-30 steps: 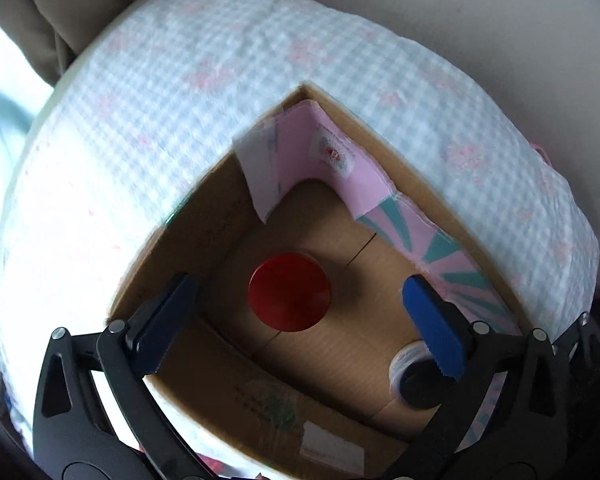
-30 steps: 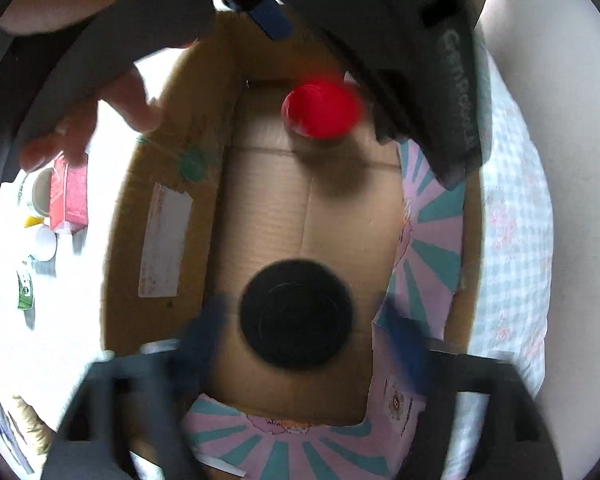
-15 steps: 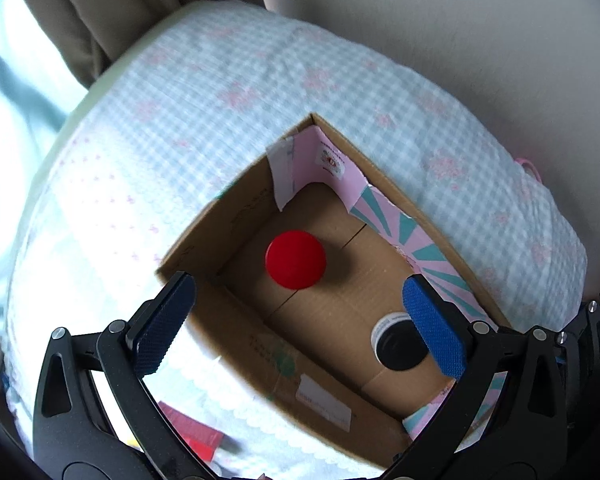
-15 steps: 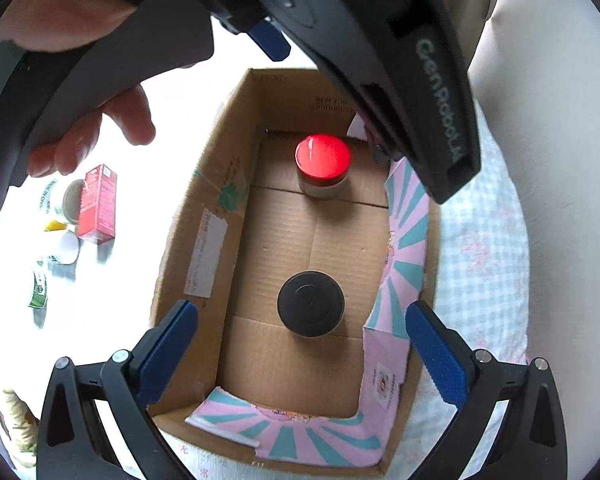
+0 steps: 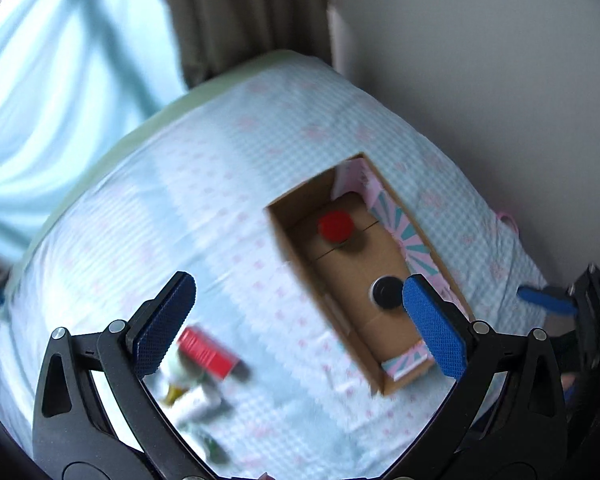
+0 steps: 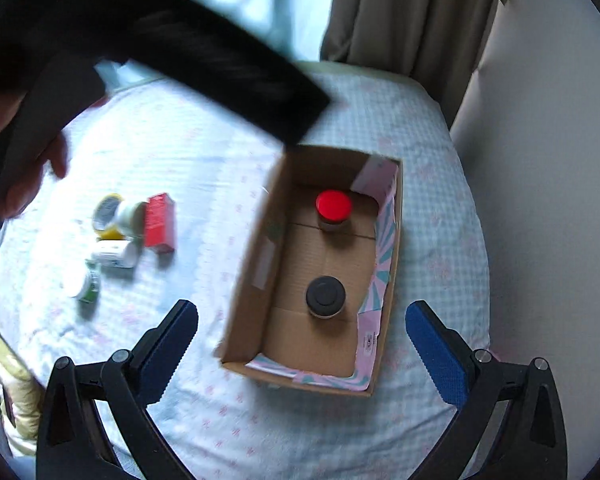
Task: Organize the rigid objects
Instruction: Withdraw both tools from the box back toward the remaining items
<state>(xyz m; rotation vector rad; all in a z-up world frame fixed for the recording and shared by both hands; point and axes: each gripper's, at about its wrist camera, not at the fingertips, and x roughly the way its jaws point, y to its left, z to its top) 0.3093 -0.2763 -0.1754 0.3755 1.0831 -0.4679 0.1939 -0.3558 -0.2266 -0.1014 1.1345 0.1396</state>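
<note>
Right wrist view, my right gripper [image 6: 302,346] spread wide above box [image 6: 256,264], my left gripper [image 5: 300,330] spread empty over bedspread [image 5: 228,208], red-lid jar [image 6: 333,206], black-lid jar [image 6: 325,297] inside.

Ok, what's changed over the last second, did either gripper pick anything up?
No pickup. Both grippers pulled up and back from the cardboard box, open and empty: left gripper, right gripper. The loose items on the bedspread, such as the red carton, came into view. The red-lidded jar and black-lidded jar stayed put inside.
</note>
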